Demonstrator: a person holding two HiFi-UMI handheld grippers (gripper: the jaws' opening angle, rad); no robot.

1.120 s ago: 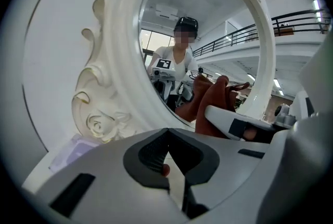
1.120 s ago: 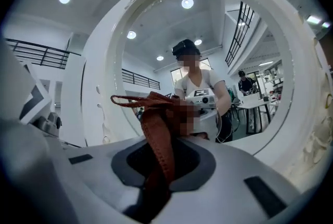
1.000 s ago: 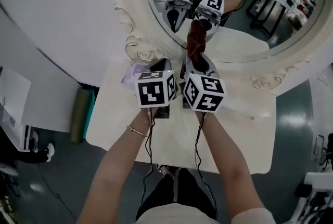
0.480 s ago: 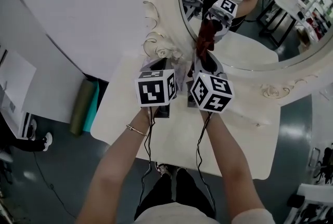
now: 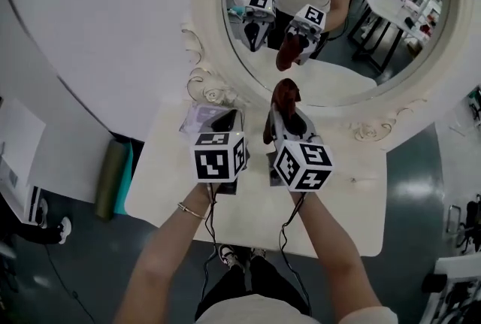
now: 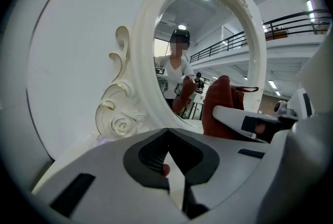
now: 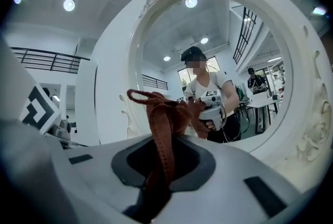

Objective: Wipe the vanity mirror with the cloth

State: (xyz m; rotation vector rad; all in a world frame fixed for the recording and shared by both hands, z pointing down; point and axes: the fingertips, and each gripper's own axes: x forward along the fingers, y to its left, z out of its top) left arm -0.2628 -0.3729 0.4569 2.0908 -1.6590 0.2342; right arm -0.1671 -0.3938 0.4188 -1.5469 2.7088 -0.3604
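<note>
The right gripper [image 7: 161, 166] is closed on the red-brown cloth [image 7: 164, 129], which stands up out of its jaws in a bunch. The cloth is held above the white table [image 5: 338, 187], near the lower part of the oval mirror [image 5: 338, 52], with a gap to its own reflection. The left gripper [image 6: 169, 163] is just beside the right one, its jaws together and holding nothing.

Plain white wall [image 5: 90, 22] far and left, glossy dark grey floor [image 5: 68, 270] catching pale glare, white tabletop [image 5: 346, 202] at centre, green roll [image 5: 111, 178] near its left edge, round ceiling lamps [image 7: 69, 5] overhead, dark balcony railing [image 6: 294, 17] far right
</note>
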